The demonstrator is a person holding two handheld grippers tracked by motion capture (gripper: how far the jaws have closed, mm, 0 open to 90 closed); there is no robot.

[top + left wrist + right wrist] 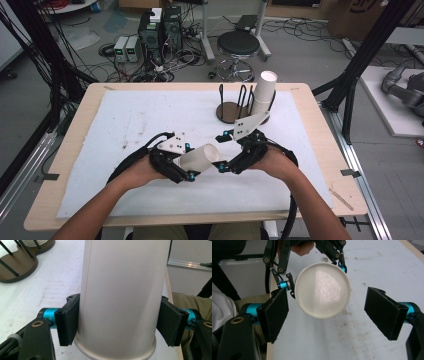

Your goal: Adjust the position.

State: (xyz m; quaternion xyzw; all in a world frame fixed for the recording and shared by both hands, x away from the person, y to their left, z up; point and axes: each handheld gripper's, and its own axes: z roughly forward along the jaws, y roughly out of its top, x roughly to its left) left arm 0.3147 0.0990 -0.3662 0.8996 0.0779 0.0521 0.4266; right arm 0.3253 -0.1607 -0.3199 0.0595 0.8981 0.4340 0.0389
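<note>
A white paper cup [200,157] lies sideways above the white mat, held across its body by my left gripper [190,161]. In the left gripper view both black pads press on the cup [120,290], with my left gripper [120,325] shut on it. My right gripper [221,151] stands open just right of the cup's wider end. In the right gripper view the cup's round end [322,290] faces me, a little beyond my right gripper [329,315]; neither pad touches it. The left gripper's fingers [284,285] hold the cup from behind.
A brown wooden rack [230,112] with black pegs stands at the back middle of the mat [130,120]. A tall stack of white cups [264,92] stands on it. The rack's base [18,262] is seen at the upper left of the left gripper view. The table edge [320,145] runs along the right.
</note>
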